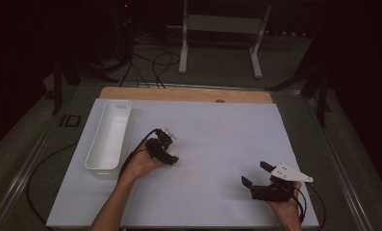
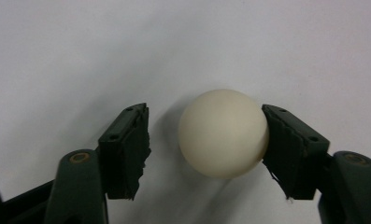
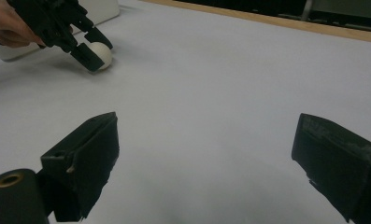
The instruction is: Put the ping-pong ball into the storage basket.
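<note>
A cream-white ball [image 2: 223,133] rests on the white table sheet [image 1: 217,134], left of centre. My left gripper [image 2: 204,112] reaches down around it. One pad touches the ball's side, while the other stands a small gap away, so the ball is not clamped. From the right gripper view the same ball [image 3: 101,55] sits between the left gripper's [image 3: 92,49] black jaws at the far left. My right gripper [image 1: 253,173] hovers near the front right of the sheet, jaws wide apart with nothing between them.
A long white bin [image 1: 109,134] lies along the sheet's left side, just beyond the left hand. A wooden strip [image 1: 188,94] borders the far edge. Cables trail from both grippers. A white stand [image 1: 222,33] is on the floor behind the table.
</note>
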